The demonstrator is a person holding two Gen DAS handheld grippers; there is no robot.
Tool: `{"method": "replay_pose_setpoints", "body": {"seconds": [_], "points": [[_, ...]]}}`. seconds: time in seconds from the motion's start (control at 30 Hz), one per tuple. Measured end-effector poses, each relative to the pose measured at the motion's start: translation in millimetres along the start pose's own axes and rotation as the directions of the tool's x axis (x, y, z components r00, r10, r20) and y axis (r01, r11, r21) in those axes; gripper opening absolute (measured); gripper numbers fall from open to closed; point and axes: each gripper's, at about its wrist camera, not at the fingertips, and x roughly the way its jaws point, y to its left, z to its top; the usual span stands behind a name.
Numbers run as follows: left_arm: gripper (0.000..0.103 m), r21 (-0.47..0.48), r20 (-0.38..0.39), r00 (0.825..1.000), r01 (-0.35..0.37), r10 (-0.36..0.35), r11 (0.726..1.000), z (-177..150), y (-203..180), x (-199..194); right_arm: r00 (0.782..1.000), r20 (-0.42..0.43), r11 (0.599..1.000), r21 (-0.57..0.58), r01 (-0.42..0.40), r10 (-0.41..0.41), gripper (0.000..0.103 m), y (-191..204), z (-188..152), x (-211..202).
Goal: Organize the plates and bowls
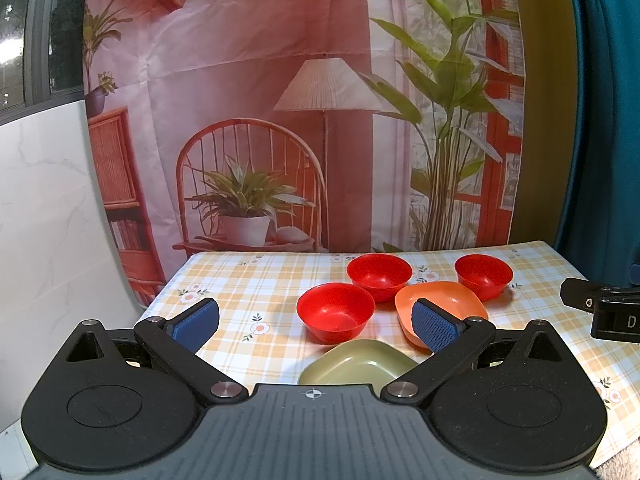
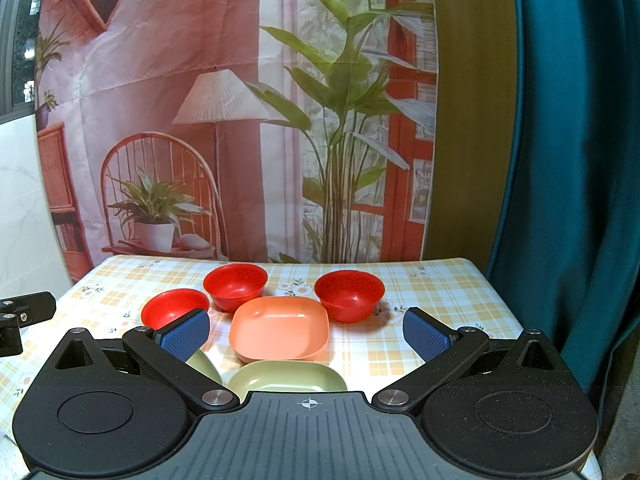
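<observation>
Three red bowls stand on the checked tablecloth: a near left one point(image 1: 335, 312) point(image 2: 174, 307), a far middle one point(image 1: 379, 276) point(image 2: 235, 285) and a far right one point(image 1: 484, 276) point(image 2: 349, 295). An orange square plate point(image 1: 444, 306) point(image 2: 280, 327) lies between them. A green square plate point(image 1: 354, 364) point(image 2: 288, 376) lies nearest; in the right wrist view a second green plate point(image 2: 206, 366) peeks out behind the left finger. My left gripper point(image 1: 316, 322) is open and empty above the table's front. My right gripper point(image 2: 306, 336) is open and empty, held over the plates.
The table point(image 1: 240, 280) stands against a printed backdrop point(image 1: 280, 120). A teal curtain point(image 2: 568, 160) hangs at the right. A white marble wall point(image 1: 40, 220) is at the left. The other gripper's black body shows at the edge of each view point(image 1: 600, 308) point(image 2: 20, 312).
</observation>
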Motion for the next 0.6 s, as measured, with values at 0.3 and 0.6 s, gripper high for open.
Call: {"method": "replay_pose_setpoints", "body": {"seconds": [0.3, 0.6], "points": [[0.103, 0.0, 0.0, 1.0, 0.0, 0.0, 1.0, 0.0, 0.2, 0.1, 1.0, 0.0, 1.0, 0.002, 0.0, 0.0, 0.103, -0.9, 2.6, -0.1], [0.103, 0.0, -0.001, 1.0, 0.001, -0.001, 1.0, -0.7, 0.4, 0.5, 1.0, 0.0, 1.0, 0.002, 0.001, -0.001, 0.103, -0.5, -1.1, 0.3]]}}
